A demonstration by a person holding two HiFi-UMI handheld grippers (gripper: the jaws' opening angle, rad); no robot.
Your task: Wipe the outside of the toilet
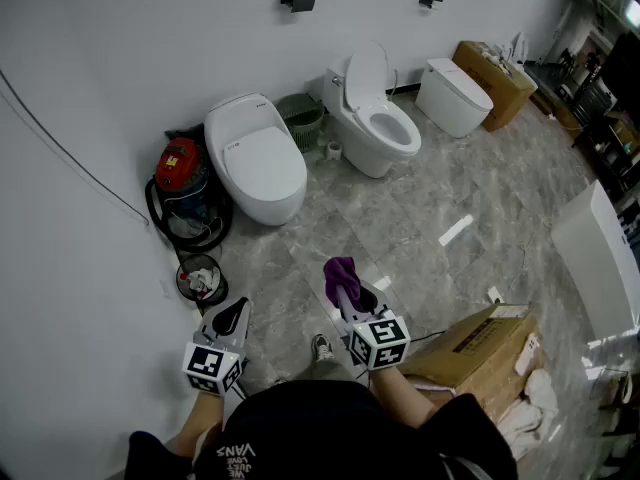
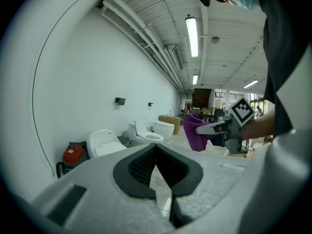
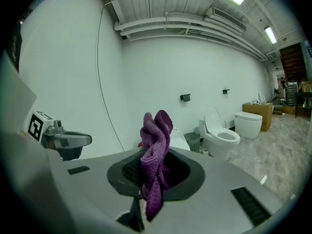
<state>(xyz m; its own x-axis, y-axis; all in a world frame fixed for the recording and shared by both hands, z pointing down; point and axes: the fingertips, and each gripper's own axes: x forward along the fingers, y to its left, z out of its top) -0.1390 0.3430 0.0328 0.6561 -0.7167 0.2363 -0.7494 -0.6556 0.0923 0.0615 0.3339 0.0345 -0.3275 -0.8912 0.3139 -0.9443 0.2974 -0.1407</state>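
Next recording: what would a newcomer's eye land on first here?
The purple cloth clamped in the right gripper, low in the middle of the head view, stands out against the grey floor. Beyond it, along the white wall, sit a closed toilet, an open-lid toilet to its right, and a red vacuum at its left.

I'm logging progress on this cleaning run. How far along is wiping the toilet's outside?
Done: the purple cloth is clamped in the right gripper. In hand: both grippers, the left gripper shut and empty, hang above the floor, well short of the closed-lid toilet. Left: all the wiping; the cloth touches no toilet.
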